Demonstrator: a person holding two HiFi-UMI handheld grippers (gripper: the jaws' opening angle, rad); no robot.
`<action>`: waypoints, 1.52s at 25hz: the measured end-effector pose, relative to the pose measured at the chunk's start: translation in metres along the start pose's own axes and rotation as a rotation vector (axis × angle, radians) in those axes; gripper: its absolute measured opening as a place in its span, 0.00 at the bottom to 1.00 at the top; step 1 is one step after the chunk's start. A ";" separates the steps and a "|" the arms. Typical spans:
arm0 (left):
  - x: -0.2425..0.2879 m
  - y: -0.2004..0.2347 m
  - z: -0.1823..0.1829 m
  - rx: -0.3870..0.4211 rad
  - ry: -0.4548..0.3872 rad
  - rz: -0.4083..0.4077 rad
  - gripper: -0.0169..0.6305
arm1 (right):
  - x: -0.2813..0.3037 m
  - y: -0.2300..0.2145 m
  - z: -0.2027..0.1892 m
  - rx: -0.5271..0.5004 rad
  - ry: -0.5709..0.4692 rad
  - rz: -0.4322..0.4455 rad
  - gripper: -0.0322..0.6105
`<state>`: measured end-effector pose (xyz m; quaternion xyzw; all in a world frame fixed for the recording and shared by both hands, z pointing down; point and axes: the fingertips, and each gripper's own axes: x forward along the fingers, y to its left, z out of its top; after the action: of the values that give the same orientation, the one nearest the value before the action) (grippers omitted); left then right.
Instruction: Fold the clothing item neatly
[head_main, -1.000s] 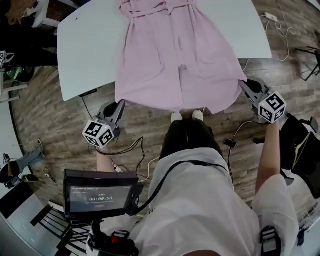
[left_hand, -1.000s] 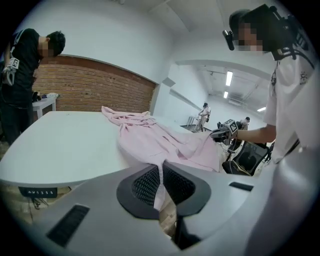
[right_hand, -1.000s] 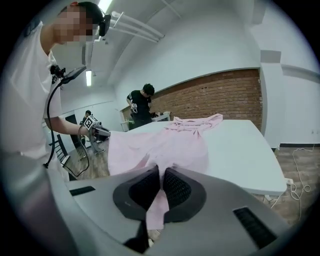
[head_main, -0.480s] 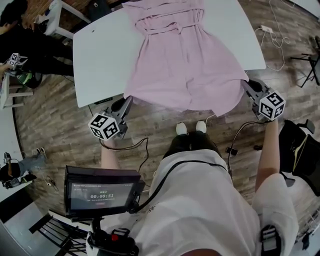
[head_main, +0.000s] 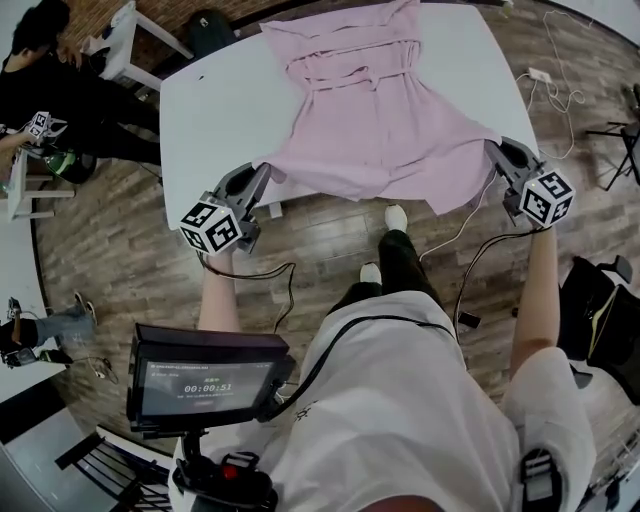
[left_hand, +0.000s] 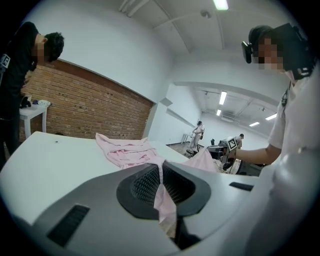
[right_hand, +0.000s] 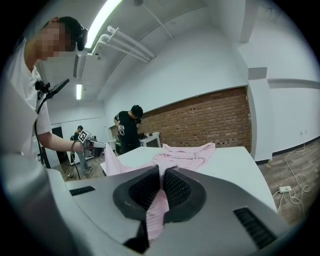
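Observation:
A pink dress (head_main: 375, 110) lies lengthwise on the white table (head_main: 220, 110), its top at the far edge and its hem lifted at the near edge. My left gripper (head_main: 264, 176) is shut on the hem's left corner, and pink cloth (left_hand: 161, 192) runs between its pads. At the right corner my right gripper (head_main: 492, 150) is shut on the hem, cloth (right_hand: 159, 200) pinched in its jaws. The dress (left_hand: 127, 150) stretches away over the table in the left gripper view, and its top (right_hand: 185, 152) shows in the right gripper view too.
A person in black (head_main: 60, 90) stands at the table's far left beside a small white table (head_main: 130, 35). Cables (head_main: 560, 80) lie on the wood floor at the right. My own legs and shoes (head_main: 390, 240) stand just short of the table's near edge.
Both grippers have risen and moved toward the table with the hem corners. The hem, which hung over the near edge, is now lifted to the table's level.

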<state>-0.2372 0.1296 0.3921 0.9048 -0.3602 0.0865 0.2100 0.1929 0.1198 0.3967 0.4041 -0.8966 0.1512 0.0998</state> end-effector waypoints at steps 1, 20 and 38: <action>0.004 0.006 0.005 -0.013 -0.011 0.004 0.05 | 0.004 -0.006 0.006 0.006 -0.010 0.005 0.07; 0.100 0.177 0.051 -0.233 0.011 0.268 0.05 | 0.180 -0.169 0.049 0.080 0.068 0.139 0.07; 0.162 0.260 -0.030 -0.196 0.461 0.297 0.46 | 0.261 -0.223 -0.036 0.000 0.467 0.178 0.37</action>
<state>-0.2990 -0.1268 0.5514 0.7741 -0.4380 0.2844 0.3580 0.1924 -0.1883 0.5515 0.2779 -0.8812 0.2484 0.2906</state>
